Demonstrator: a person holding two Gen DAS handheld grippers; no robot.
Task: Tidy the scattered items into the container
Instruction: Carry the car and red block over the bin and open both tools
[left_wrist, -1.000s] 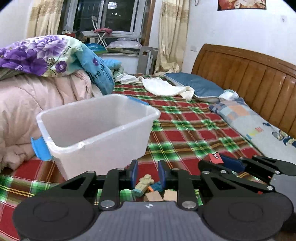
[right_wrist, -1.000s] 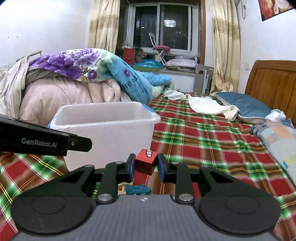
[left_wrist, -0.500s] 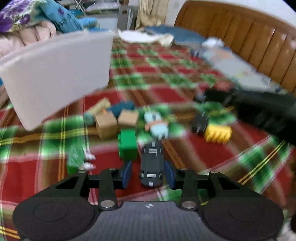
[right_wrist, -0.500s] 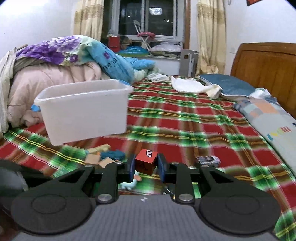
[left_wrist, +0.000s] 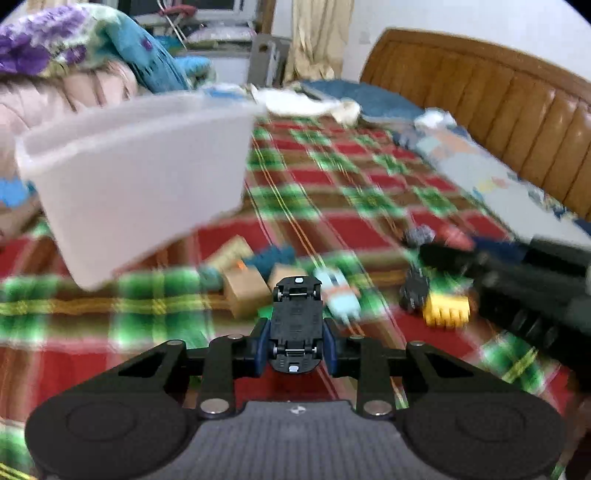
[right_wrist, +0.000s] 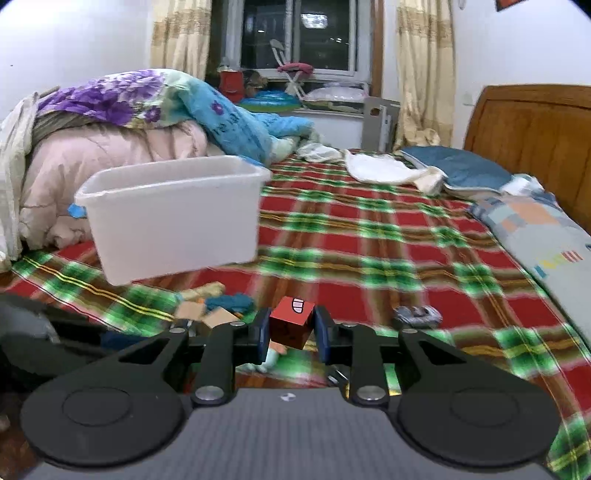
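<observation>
My left gripper (left_wrist: 295, 334) has a black toy car (left_wrist: 296, 317) between its blue pads, underside up. The jaws are closing and the pads press its sides. In the right wrist view, my right gripper (right_wrist: 290, 330) is shut on a red cube (right_wrist: 291, 321) with a white mark on top. The white plastic container (left_wrist: 140, 177) stands on the plaid bed ahead and to the left, also seen as the container (right_wrist: 173, 221). Scattered toys lie in front of it: wooden blocks (left_wrist: 245, 291), a light blue figure (left_wrist: 340, 295), a yellow piece (left_wrist: 445, 314), a small silver car (right_wrist: 417, 315).
Piled quilts (right_wrist: 110, 122) rise behind and left of the container. A wooden headboard (left_wrist: 498, 110) and pillows (right_wrist: 458, 170) line the right side. The other gripper's black body (left_wrist: 524, 280) reaches in from the right of the left wrist view. Plaid bedspread (right_wrist: 369, 240) stretches beyond the toys.
The left gripper dropped from beside the container to the toys, opened around the black car and closed on it. The right gripper drew back from the container, still holding the red cube.
</observation>
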